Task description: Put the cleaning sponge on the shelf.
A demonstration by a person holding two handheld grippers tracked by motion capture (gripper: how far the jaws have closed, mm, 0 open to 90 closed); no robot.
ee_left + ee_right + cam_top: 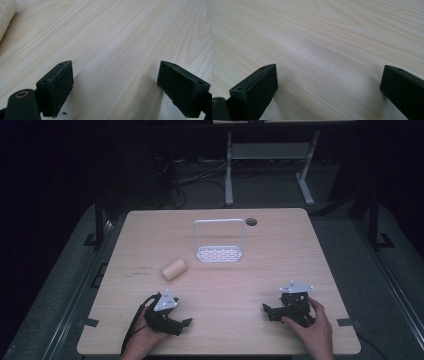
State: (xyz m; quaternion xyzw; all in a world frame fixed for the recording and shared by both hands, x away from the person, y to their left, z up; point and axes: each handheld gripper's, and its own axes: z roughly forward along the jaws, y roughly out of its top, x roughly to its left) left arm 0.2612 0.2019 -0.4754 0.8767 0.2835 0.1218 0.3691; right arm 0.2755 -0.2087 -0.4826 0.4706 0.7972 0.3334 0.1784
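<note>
A pale beige cylinder [173, 269] lies on its side on the wooden table [220, 285], left of centre; its fuzzy edge [6, 17] shows at the top left of the left gripper view. A small white rack with a tall wire handle [219, 242] stands behind the table's middle. My left gripper [186, 322] rests on the table near the front left, held by a hand, jaws wide open over bare wood [115, 82]. My right gripper [266, 310] rests at the front right, also open with nothing between its jaws [328, 85].
A round cable hole [251, 221] sits near the table's far edge. Beyond the table stand white desk legs [229, 170] and cables on a dark floor. Small metal brackets [87, 322] jut out at the table's front corners.
</note>
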